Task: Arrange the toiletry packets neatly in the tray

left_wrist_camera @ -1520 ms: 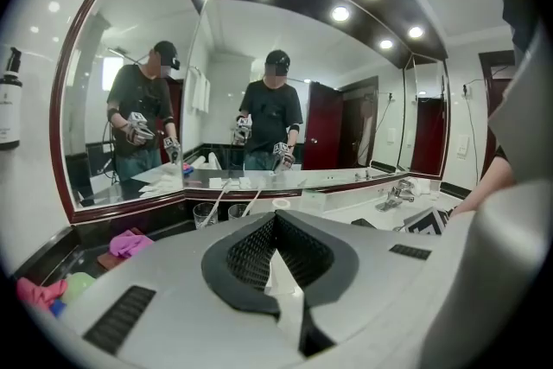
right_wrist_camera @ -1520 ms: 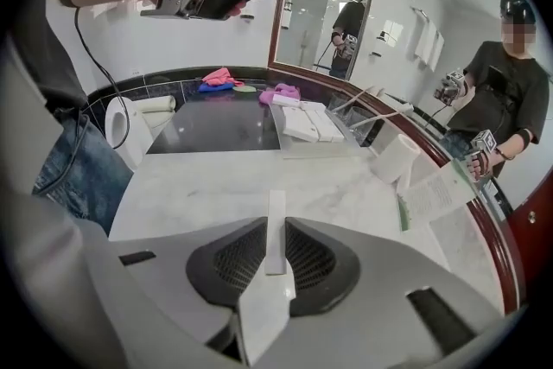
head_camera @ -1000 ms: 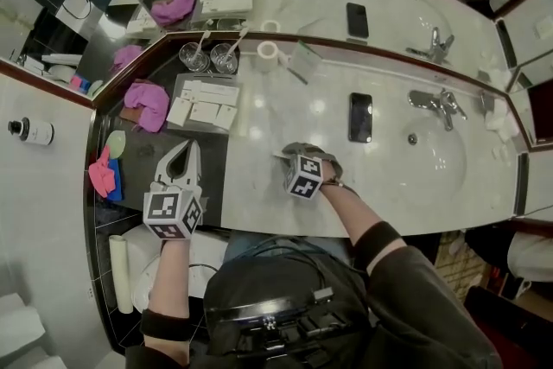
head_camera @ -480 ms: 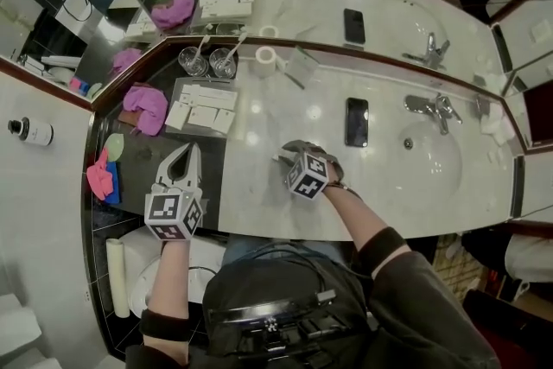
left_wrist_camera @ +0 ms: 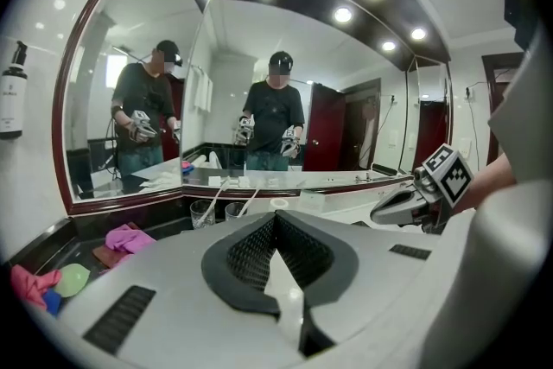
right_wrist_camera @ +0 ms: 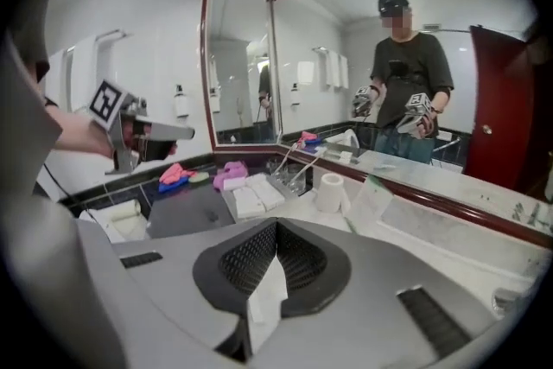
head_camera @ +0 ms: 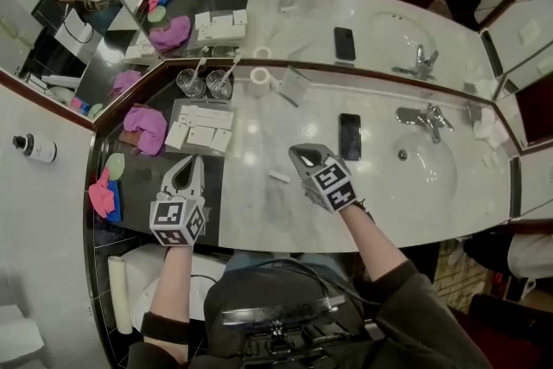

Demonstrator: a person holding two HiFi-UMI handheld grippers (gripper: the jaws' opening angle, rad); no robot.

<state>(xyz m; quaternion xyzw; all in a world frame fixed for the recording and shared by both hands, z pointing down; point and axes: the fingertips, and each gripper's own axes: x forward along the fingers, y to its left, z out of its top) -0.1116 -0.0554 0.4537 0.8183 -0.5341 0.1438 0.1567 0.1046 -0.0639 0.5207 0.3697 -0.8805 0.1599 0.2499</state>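
Observation:
A dark tray (head_camera: 179, 104) at the back left of the counter holds several flat white packets (head_camera: 203, 134), which the right gripper view shows as packets (right_wrist_camera: 255, 196). One more white packet (head_camera: 278, 177) lies loose on the marble. My right gripper (head_camera: 300, 155) hangs above the counter just right of that packet. Its jaws (right_wrist_camera: 276, 225) have just closed, tips together, and I see no packet pinched between them. My left gripper (head_camera: 190, 162) is shut and empty over the dark counter in front of the tray, its tips (left_wrist_camera: 276, 216) touching.
Two glasses with toothbrushes (head_camera: 205, 83) and a paper roll (head_camera: 259, 78) stand behind the tray. A black phone (head_camera: 350, 136), a tap (head_camera: 419, 118) and a basin (head_camera: 423, 173) are to the right. Pink cloths (head_camera: 145, 117) (head_camera: 102, 190) lie to the left. Mirrors back the counter.
My right gripper has lifted off the counter and rolled, so its marker cube now faces up. The loose packet stays on the marble. My left gripper has kept still.

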